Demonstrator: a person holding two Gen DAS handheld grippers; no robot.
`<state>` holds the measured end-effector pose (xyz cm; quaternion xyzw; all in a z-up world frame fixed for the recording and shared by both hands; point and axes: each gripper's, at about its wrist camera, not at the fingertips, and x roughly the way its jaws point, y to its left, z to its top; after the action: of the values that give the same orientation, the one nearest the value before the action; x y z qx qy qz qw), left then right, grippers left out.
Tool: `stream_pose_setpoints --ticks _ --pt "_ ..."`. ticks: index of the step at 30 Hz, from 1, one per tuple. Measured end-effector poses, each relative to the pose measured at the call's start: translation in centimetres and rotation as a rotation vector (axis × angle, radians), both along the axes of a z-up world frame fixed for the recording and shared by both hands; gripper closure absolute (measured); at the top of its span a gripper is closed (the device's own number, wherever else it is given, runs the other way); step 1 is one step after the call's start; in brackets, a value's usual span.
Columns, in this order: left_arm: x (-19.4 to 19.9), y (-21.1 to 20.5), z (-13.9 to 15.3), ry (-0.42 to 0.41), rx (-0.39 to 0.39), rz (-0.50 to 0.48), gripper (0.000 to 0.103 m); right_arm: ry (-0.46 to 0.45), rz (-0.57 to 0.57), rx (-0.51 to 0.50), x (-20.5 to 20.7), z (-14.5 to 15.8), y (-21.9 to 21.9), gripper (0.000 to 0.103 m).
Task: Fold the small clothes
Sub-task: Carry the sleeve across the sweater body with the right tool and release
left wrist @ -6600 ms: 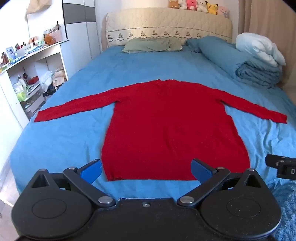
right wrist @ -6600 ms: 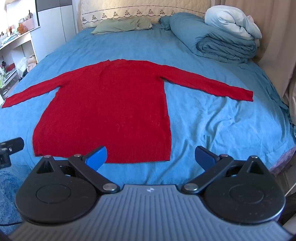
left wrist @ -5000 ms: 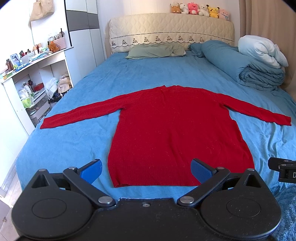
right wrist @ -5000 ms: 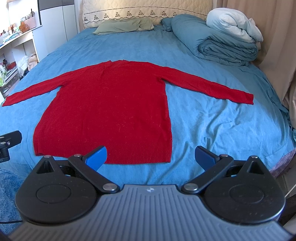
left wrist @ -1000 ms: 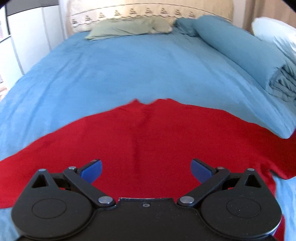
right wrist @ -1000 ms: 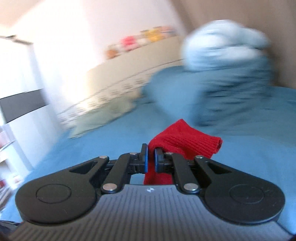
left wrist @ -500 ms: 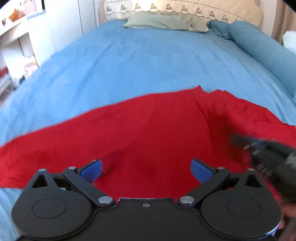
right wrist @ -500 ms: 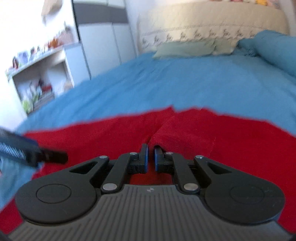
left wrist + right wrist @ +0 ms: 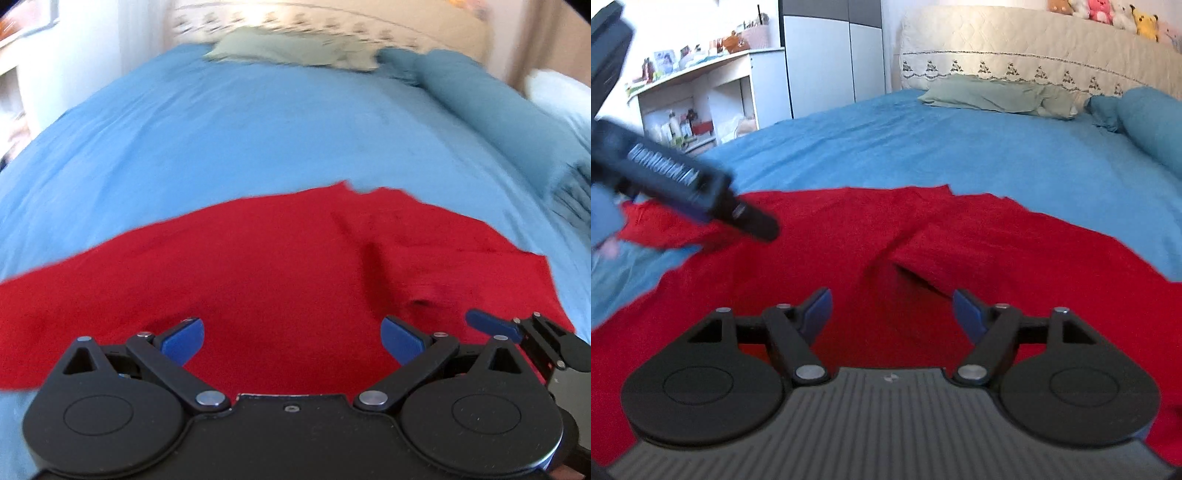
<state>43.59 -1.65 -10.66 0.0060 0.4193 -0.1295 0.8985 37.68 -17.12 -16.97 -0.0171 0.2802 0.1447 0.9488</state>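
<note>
The knitted red sweater (image 9: 849, 258) lies on the blue bedsheet (image 9: 923, 155), its right sleeve (image 9: 1015, 251) folded across the body. Both the left gripper (image 9: 291, 338) and the right gripper (image 9: 892, 308) hover released over it, blue pads spread, gripping nothing.

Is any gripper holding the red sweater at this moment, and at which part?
Nothing is held. The left gripper and the right gripper are both open above the red sweater, with no cloth between their fingers.
</note>
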Motion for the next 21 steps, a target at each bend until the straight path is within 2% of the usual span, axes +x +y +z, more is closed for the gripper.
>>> stream_pose_setpoints --ticks 4,7,9,10,15,18,21 --pt "-0.3 -4.8 0.0 -0.088 0.073 -0.130 0.000 0.010 -0.040 0.016 -3.0 0.7 -3.7 0.011" --pt "-1.1 -8.6 -1.8 -0.236 0.247 -0.218 0.000 0.037 -0.086 0.058 -4.4 0.6 -6.1 0.010" --pt "-1.1 -10.1 -3.6 -0.266 0.338 -0.268 0.001 0.046 -0.110 0.094 -5.2 0.4 -7.6 0.010" --pt "-0.9 -10.6 -4.3 -0.267 0.354 -0.282 0.003 0.045 -0.118 0.104 -5.5 0.4 -8.2 0.010" --pt "0.2 -11.9 -6.6 -0.286 0.404 -0.298 0.032 0.039 -0.145 0.132 -6.2 0.0 -9.7 0.010" --pt "0.7 -12.4 -7.0 -0.314 0.413 -0.311 0.041 0.033 -0.153 0.143 -6.3 0.1 -9.5 0.010" --pt "1.1 -12.7 -6.9 -0.347 0.420 -0.292 0.045 0.035 -0.156 0.153 -6.3 -0.1 -9.2 0.010"
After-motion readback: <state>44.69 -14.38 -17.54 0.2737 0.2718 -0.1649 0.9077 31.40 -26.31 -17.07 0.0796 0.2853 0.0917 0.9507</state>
